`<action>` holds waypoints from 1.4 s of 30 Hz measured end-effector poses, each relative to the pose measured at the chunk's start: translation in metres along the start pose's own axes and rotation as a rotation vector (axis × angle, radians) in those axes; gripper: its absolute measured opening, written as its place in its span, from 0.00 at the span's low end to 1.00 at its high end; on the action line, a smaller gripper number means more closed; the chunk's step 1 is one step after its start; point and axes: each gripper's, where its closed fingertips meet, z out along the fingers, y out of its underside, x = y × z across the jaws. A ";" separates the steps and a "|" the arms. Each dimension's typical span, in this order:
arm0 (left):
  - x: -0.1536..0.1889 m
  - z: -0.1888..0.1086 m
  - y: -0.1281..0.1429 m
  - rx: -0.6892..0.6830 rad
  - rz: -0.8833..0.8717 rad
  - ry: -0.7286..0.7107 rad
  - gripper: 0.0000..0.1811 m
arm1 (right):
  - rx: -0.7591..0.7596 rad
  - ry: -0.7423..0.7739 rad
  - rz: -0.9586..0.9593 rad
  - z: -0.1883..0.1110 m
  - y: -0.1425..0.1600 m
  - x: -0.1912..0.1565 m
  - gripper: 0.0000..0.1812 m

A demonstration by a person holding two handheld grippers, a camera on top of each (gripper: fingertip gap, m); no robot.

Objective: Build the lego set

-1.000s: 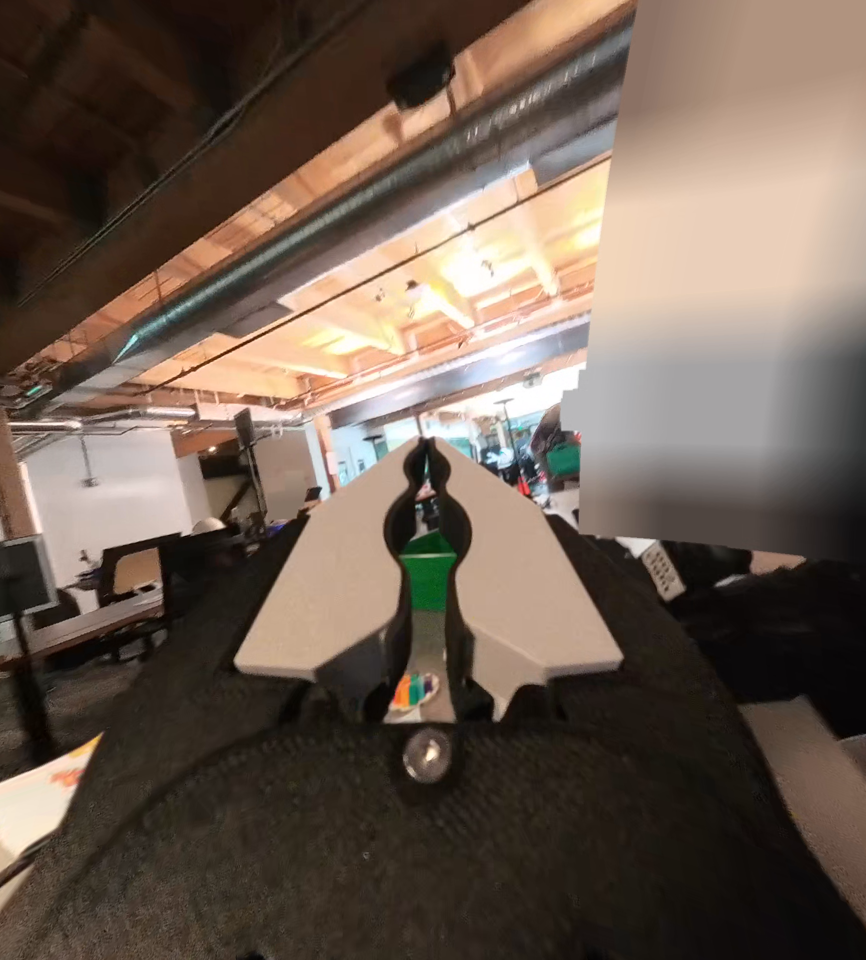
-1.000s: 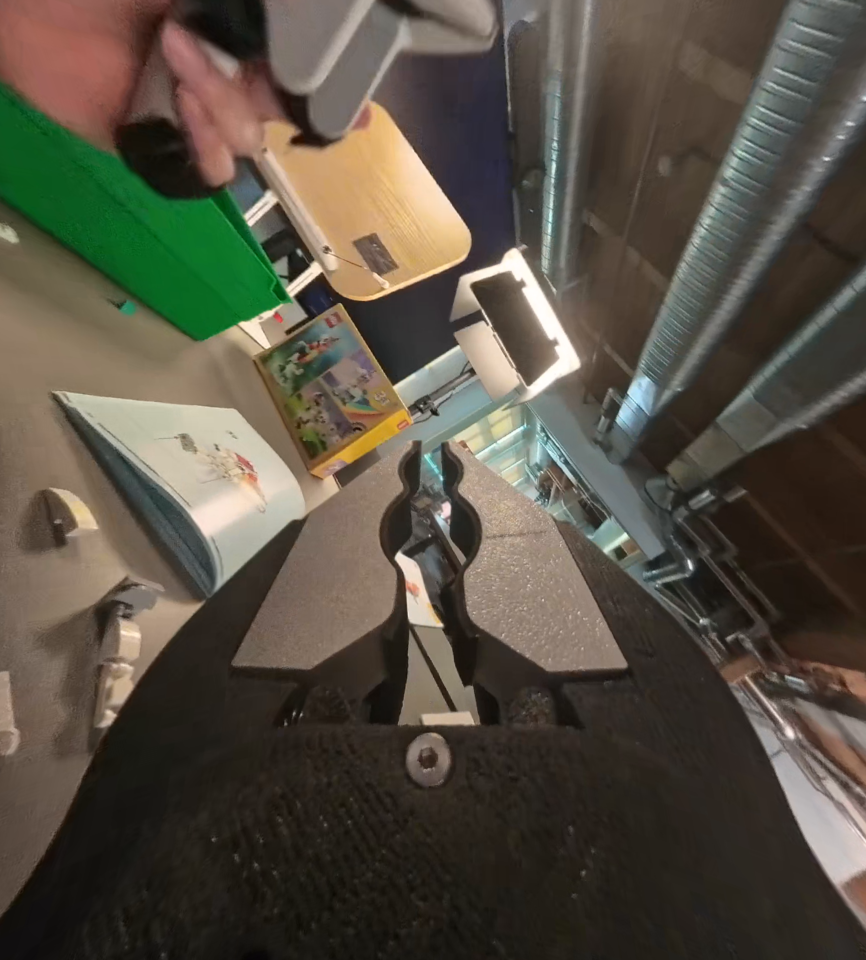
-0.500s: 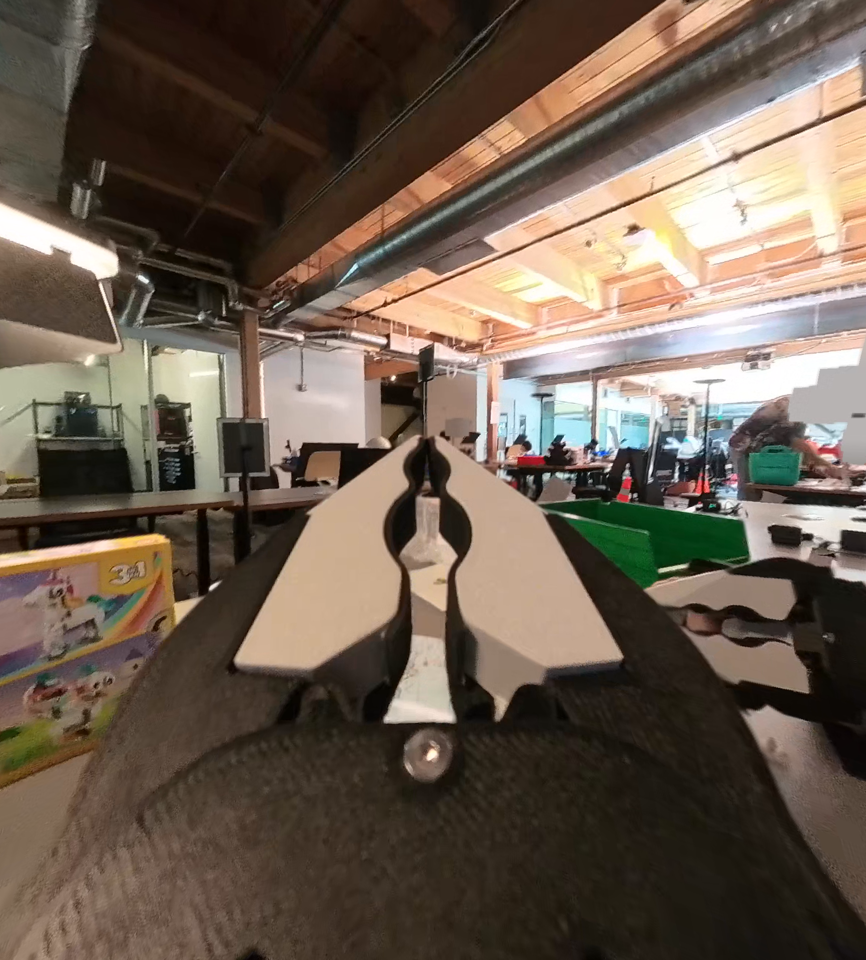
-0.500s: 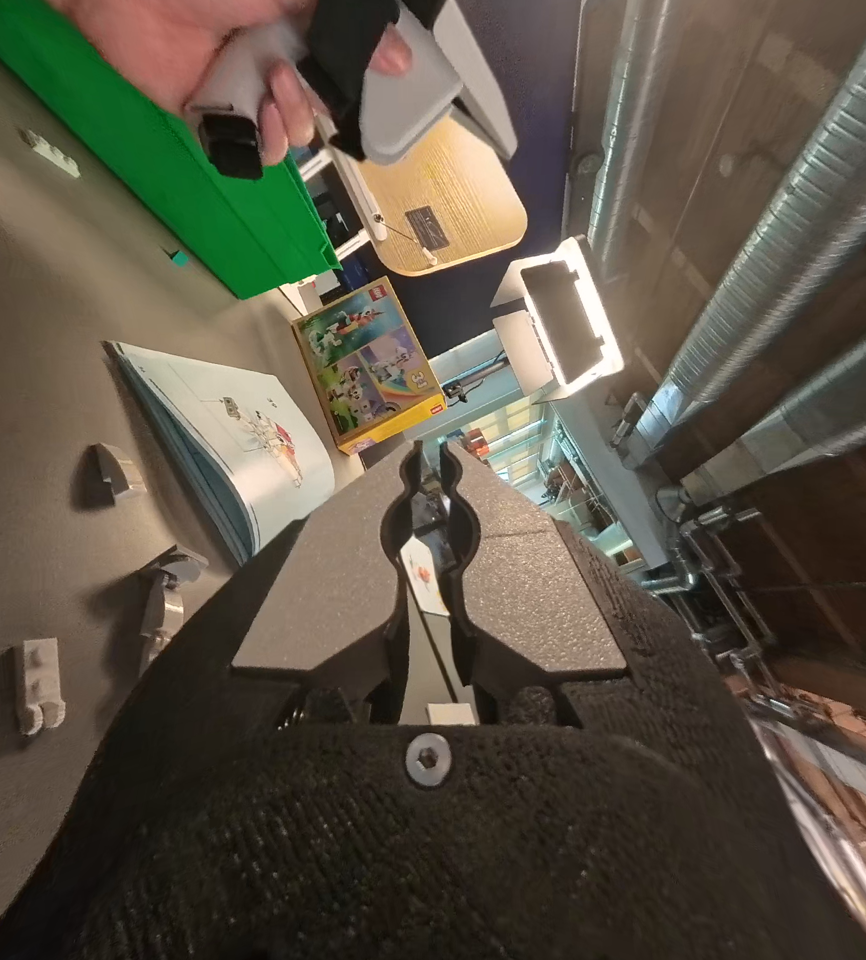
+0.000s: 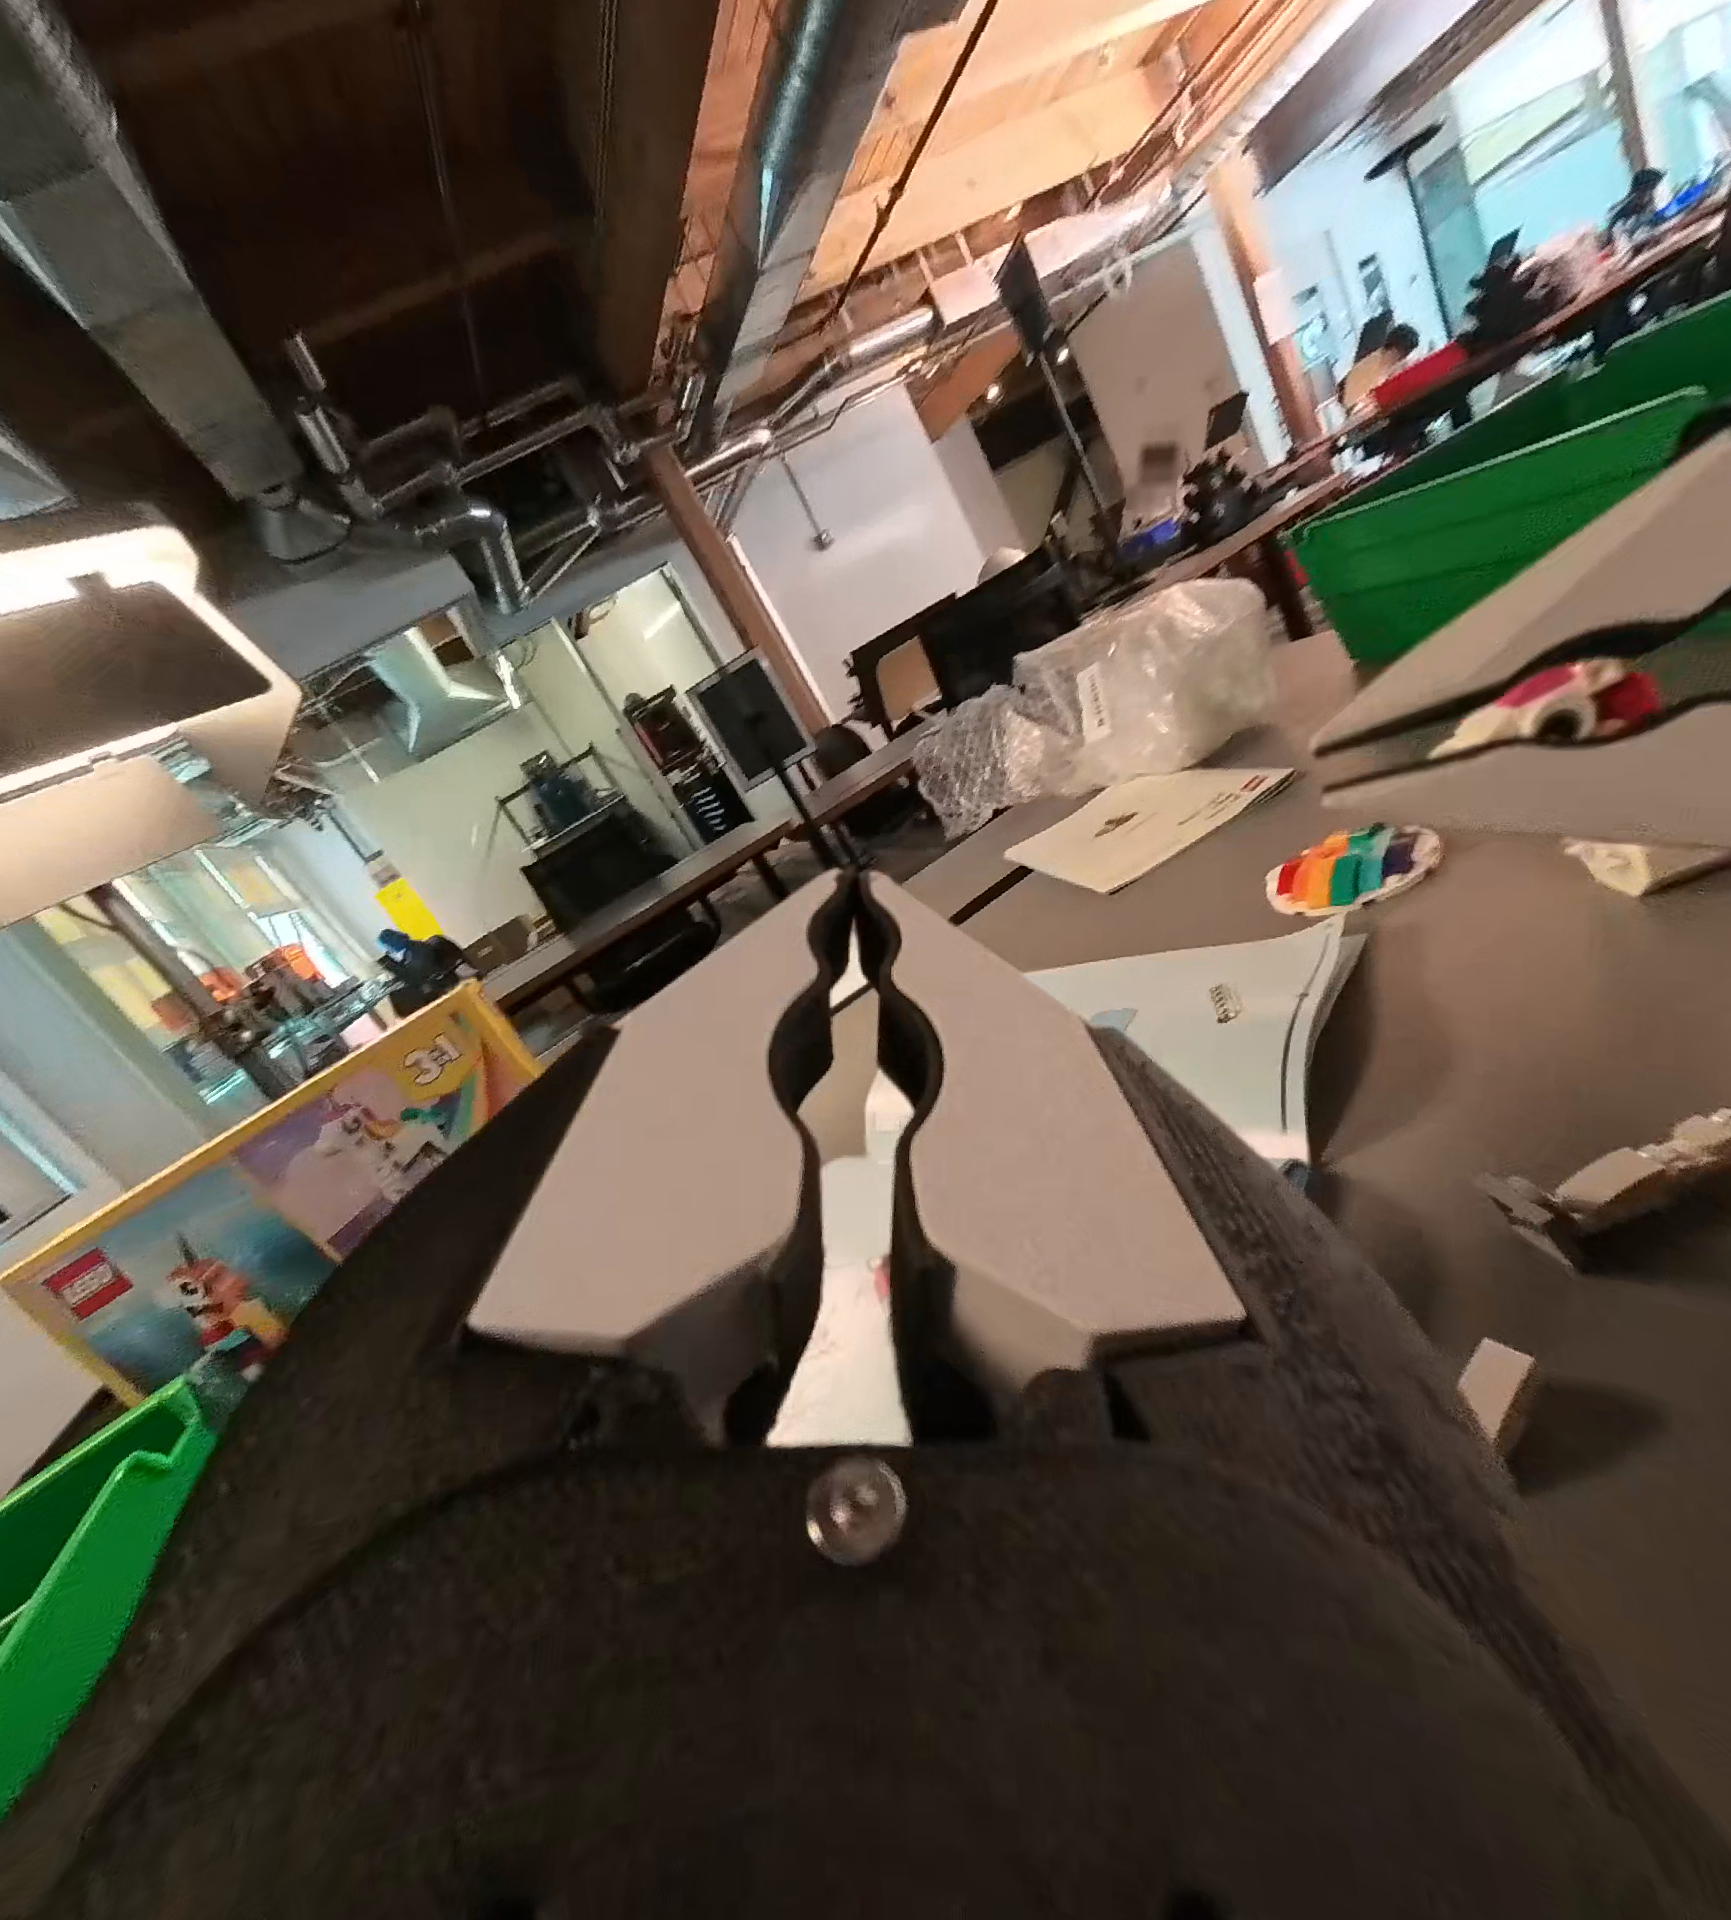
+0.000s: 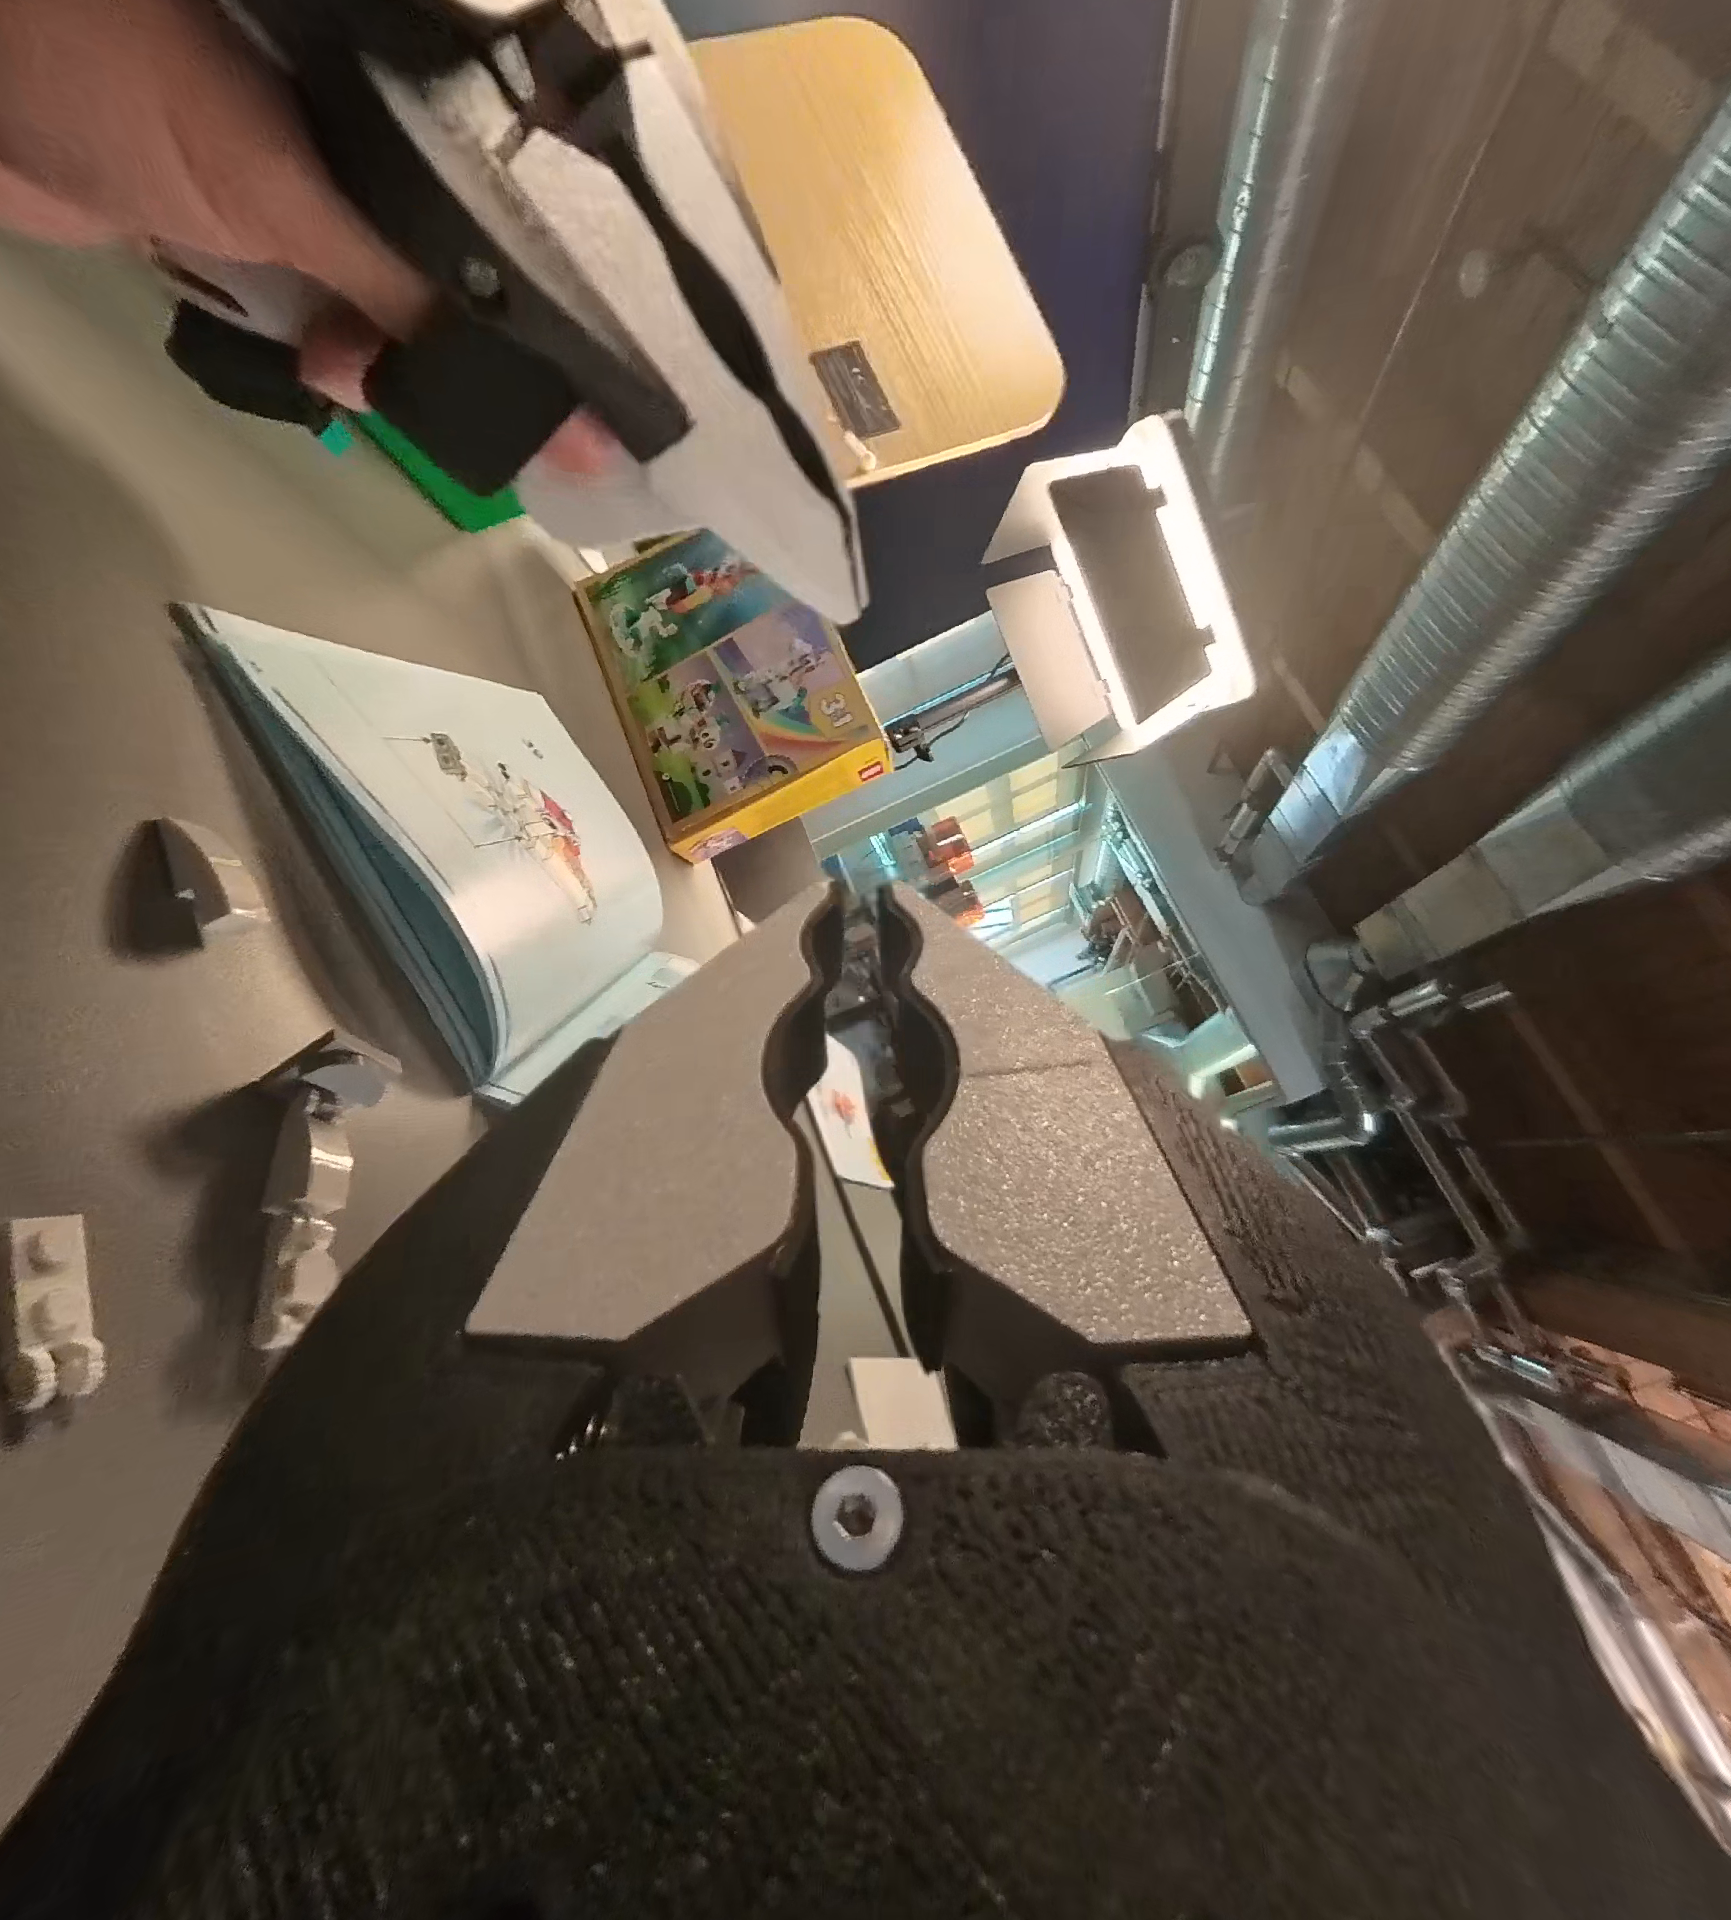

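My left gripper [image 5: 856, 906] has grey fingers, is shut and holds nothing, low over the dark table [image 5: 1619, 977]. It also shows in the right wrist view [image 6: 843, 551], held by a hand [image 6: 113, 135] above the open instruction booklet [image 6: 487, 810]. My right gripper [image 6: 856, 904] is shut on a small white, pink and red lego piece [image 6: 845, 1112]. In the left wrist view that gripper [image 5: 1326, 767] comes in from the right with the lego piece [image 5: 1557, 701] between its jaws. Loose pale lego parts [image 6: 40, 1309] [image 6: 305, 1174] lie on the table.
The lego box [image 5: 269, 1226] stands beyond the booklet [image 5: 1204, 1029]. Green bins sit at the far right [image 5: 1515, 520] and near left [image 5: 9, 1558]. A plate of coloured pieces [image 5: 1349, 868], a second booklet [image 5: 1141, 821], plastic bags [image 5: 1100, 707] and loose parts [image 5: 1650, 1174] are on the table. Across from one pair of fingers to the other is roughly 9 cm.
My left gripper has swung down from facing the room to facing the table and come closer to my right gripper. The right gripper has barely moved and keeps its piece.
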 end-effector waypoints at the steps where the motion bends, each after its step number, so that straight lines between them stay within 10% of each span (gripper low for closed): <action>1: 0.000 -0.001 -0.001 0.016 -0.001 0.012 0.00 | 0.000 -0.022 0.004 0.001 0.000 -0.004 0.02; 17: -0.061 0.005 0.034 -0.010 -0.239 -0.119 0.00 | -0.089 -0.873 0.086 0.036 -0.012 -0.101 0.15; 30: -0.065 0.008 0.041 -0.030 -0.233 -0.130 0.00 | -0.157 -0.848 -0.006 0.051 0.009 -0.100 0.15; 42: -0.076 0.007 0.055 -0.088 -0.303 -0.171 0.00 | -0.422 -0.419 0.198 0.053 0.055 -0.060 0.08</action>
